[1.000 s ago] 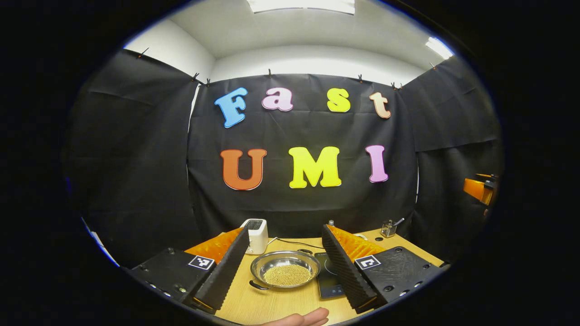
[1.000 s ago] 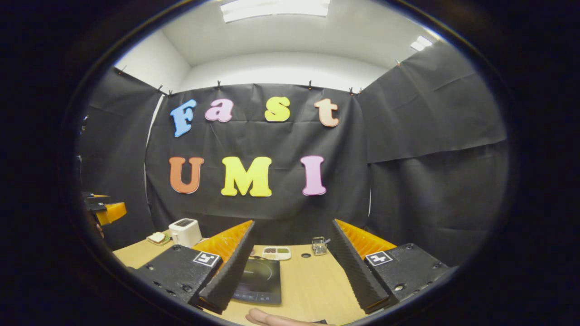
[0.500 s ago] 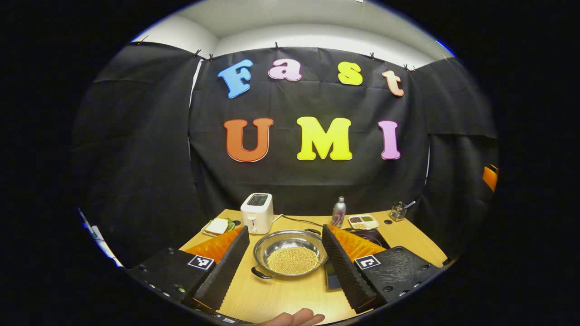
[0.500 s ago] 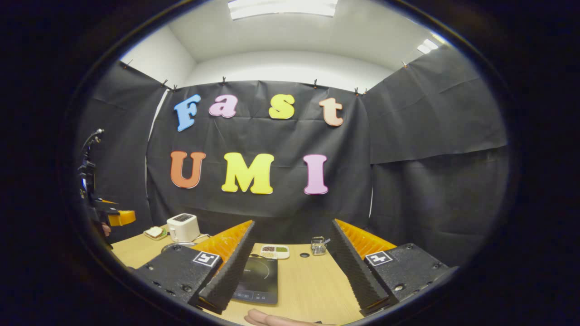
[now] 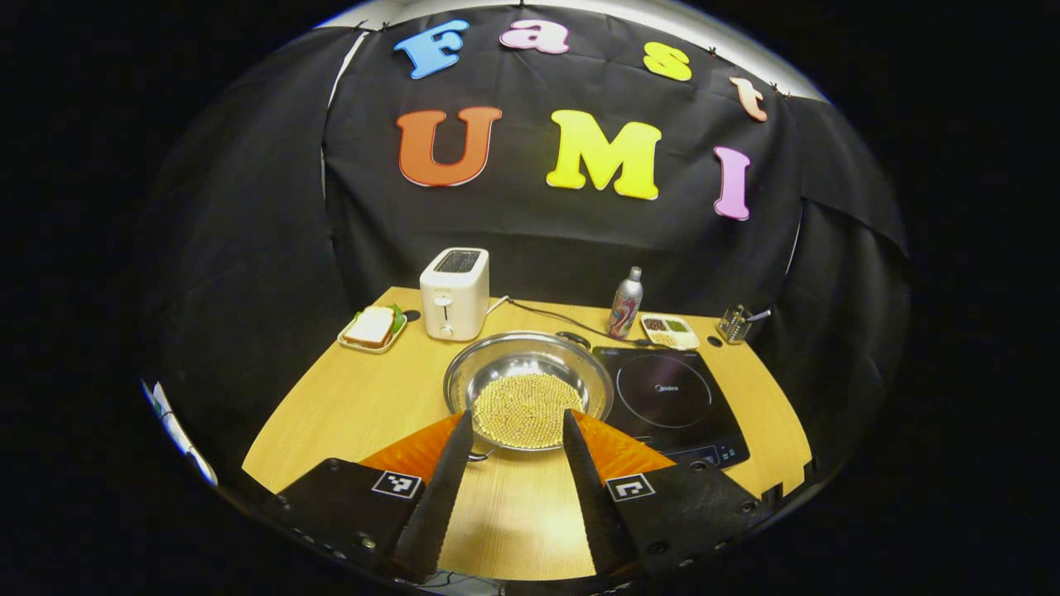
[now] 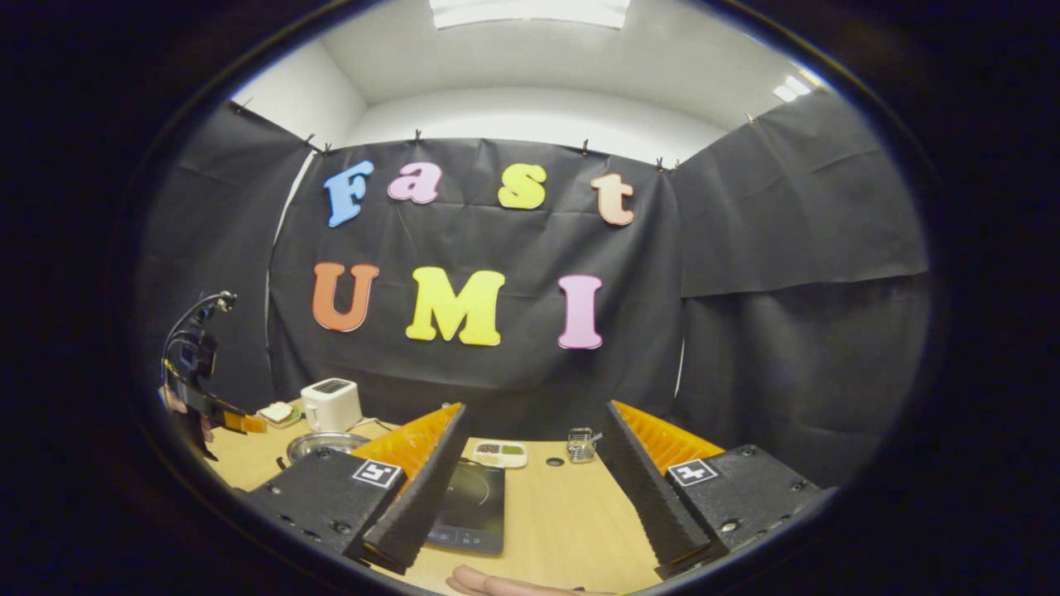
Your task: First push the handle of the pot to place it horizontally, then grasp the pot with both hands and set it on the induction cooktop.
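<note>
Sitting in the middle of the left gripper view, the pot (image 5: 527, 389) rests on the wooden bench (image 5: 356, 406), just left of the induction cooktop (image 5: 669, 401) and not on it, so the placing step is not yet done. The pot is a shallow steel pan with a bed of small yellow grains in its bottom. Its dark handles lie on a diagonal: one (image 5: 573, 338) at the upper right of the rim, the other (image 5: 479, 454) at the lower left, part-hidden by a finger. By my reading the handles are not yet horizontal, so the first push is likely yet to be made.

The left gripper (image 5: 515, 426) hovers at the lower middle of its view with its fingers apart, their tips framing the near rim of the pot; whether they touch it I cannot tell. The right gripper (image 6: 530, 426) shows at the bottom of the right gripper view, fingers wide apart and holding nothing, above bare bench with the cooktop beneath its left finger. In that view the pot appears small at lower left.

What remains, as I judge it: turning the handles level, the two-sided grasp, the lift and the set-down on the cooktop.
</note>
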A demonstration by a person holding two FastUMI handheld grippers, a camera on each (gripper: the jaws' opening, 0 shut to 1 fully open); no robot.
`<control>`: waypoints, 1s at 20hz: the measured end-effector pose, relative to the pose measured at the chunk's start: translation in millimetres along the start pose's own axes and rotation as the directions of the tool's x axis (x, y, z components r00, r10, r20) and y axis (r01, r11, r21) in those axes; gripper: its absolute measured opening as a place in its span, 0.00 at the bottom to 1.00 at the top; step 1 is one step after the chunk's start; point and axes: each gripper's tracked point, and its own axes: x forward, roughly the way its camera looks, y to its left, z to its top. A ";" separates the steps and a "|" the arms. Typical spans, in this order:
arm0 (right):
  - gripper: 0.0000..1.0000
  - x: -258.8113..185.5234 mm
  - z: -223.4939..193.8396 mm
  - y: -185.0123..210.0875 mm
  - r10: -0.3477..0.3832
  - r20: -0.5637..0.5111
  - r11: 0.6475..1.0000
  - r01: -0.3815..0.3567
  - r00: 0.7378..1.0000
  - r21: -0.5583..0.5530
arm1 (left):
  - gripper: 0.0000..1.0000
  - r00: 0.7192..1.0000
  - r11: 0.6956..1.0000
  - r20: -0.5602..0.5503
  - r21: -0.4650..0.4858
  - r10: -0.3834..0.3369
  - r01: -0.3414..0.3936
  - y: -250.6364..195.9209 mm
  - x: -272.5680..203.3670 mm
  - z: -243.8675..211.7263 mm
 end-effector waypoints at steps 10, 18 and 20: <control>0.99 22.6 -27.4 -7.8 -0.014 -0.052 1.000 0.015 0.999 0.011 | 0.00 0.962 0.993 -0.272 0.114 0.026 0.006 -3.2 62.0 -82.0; 1.00 45.7 -54.1 -16.0 -0.023 -0.112 0.999 0.026 0.993 0.026 | 0.00 0.923 0.993 -0.380 0.122 0.054 -0.008 3.1 97.2 -112.0; 0.99 50.5 -55.1 -18.8 -0.026 -0.110 0.999 0.029 0.994 0.030 | 0.00 0.918 0.994 -0.391 0.108 0.058 -0.016 7.7 102.9 -115.1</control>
